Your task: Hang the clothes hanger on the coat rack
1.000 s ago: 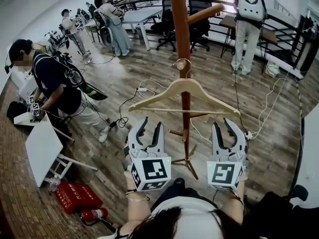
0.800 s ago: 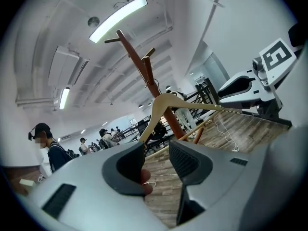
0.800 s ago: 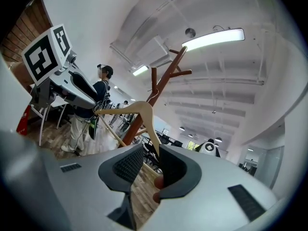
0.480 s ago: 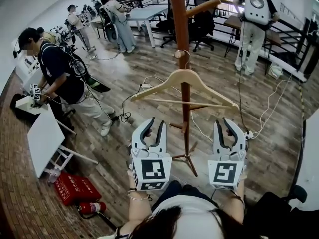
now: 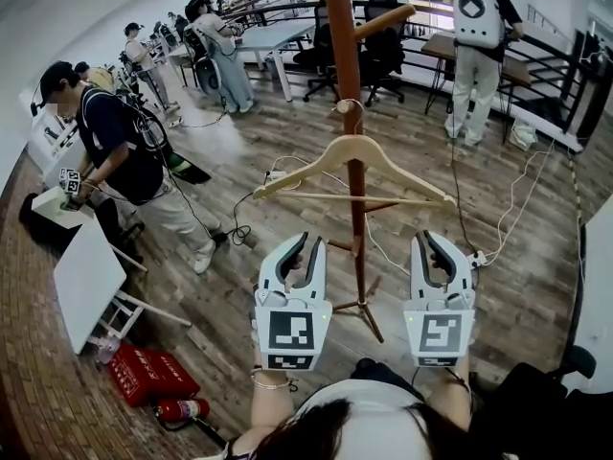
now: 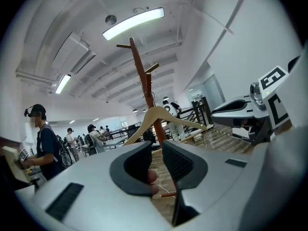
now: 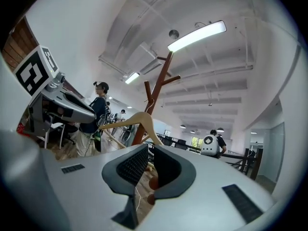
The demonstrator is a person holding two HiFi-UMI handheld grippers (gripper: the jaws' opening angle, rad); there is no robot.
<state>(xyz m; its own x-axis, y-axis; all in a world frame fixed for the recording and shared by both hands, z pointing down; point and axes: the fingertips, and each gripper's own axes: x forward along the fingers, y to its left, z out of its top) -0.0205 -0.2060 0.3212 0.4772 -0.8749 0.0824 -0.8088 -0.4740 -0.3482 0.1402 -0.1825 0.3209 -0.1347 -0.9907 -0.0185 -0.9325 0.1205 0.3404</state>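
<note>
A pale wooden clothes hanger hangs by its metal hook on a peg of the brown wooden coat rack; it tilts a little, right end lower. Both grippers hover below and in front of it, apart from it. My left gripper sits under the hanger's left arm, its jaws closing with nothing between them. My right gripper sits under the right arm, jaws closing to a narrow gap, also empty. The hanger and the rack show beyond the left gripper. The right gripper likewise faces the hanger.
The rack's tripod foot stands on the wood floor between my grippers. Cables trail over the floor at right. A person works at a white table on the left; a red box lies below it. More people and desks fill the back.
Both grippers' jaws have narrowed from wide open. Both grippers have drawn back a little from the hanger, which stays hanging on the rack.
</note>
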